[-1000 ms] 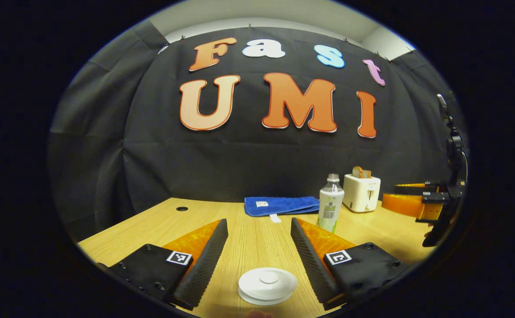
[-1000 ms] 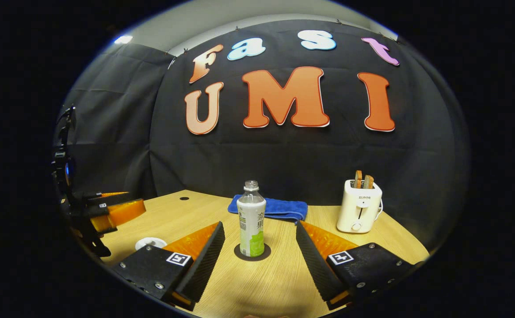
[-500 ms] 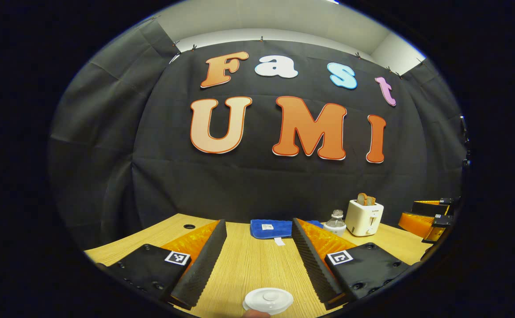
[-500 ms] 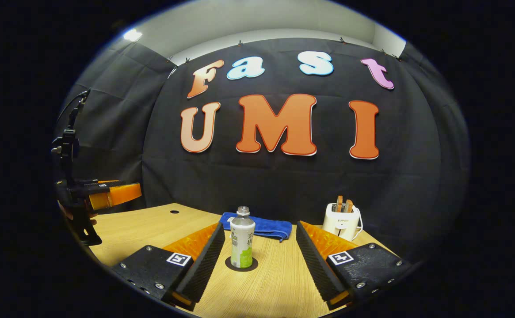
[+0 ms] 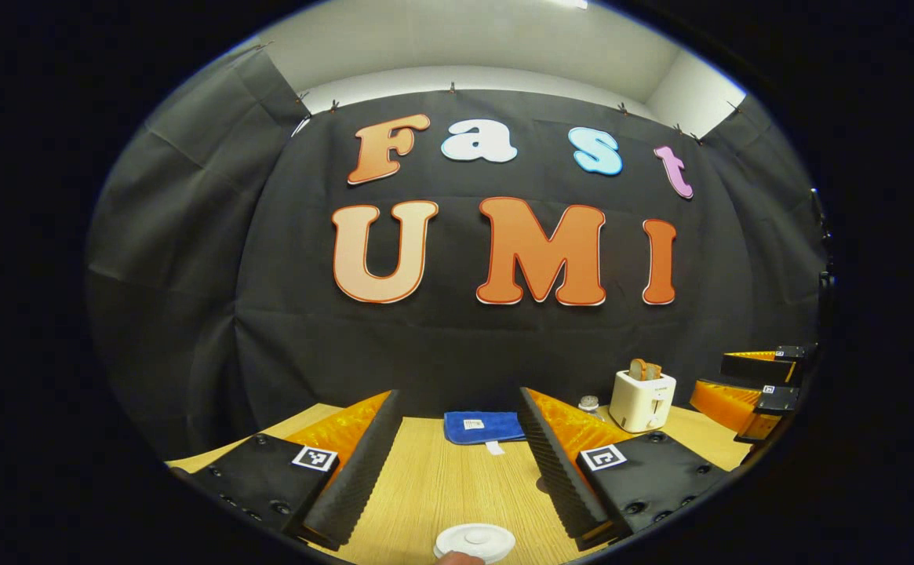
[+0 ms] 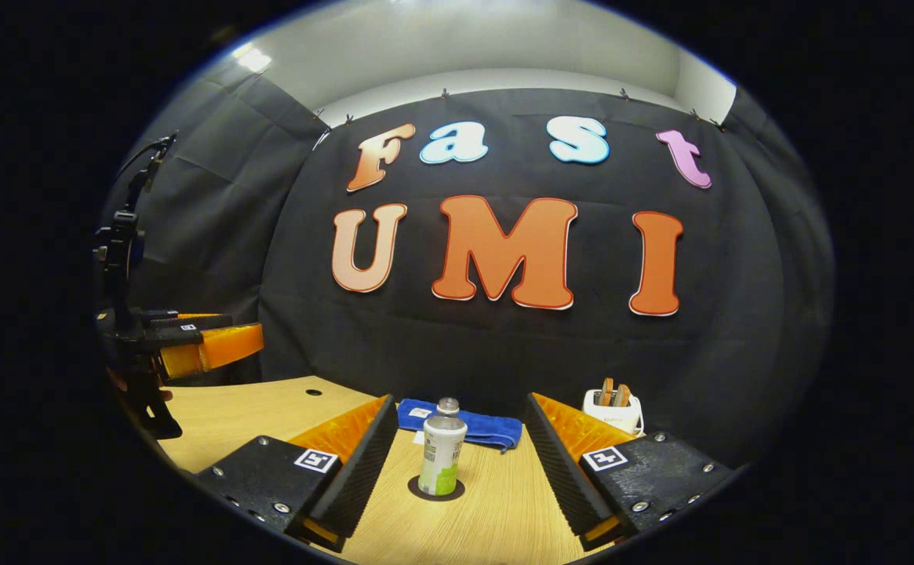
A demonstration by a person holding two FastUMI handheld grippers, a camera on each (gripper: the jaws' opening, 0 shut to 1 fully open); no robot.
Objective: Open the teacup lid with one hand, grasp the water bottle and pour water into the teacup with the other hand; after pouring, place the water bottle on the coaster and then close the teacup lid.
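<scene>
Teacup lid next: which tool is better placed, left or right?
Left. The teacup lid lies just ahead of the open left tool, centred between its fingers. The open right tool faces the water bottle on its coaster instead.

Water bottle [image 6: 442,457] stands on coaster [image 6: 436,490], towel [image 6: 464,424] behind, toaster [image 6: 612,406] right.

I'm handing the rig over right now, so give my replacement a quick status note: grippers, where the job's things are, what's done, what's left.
Left gripper: open, empty, above the table with the teacup lid low between its fingers.
Right gripper: open, empty, facing the water bottle.
The bottle stands upright on the dark coaster, uncapped. The lid appears to sit on the cup.
Whether water has been poured cannot be told from these views. If not, everything is left: lift the lid, pour, return the bottle to the coaster, close the lid.
</scene>
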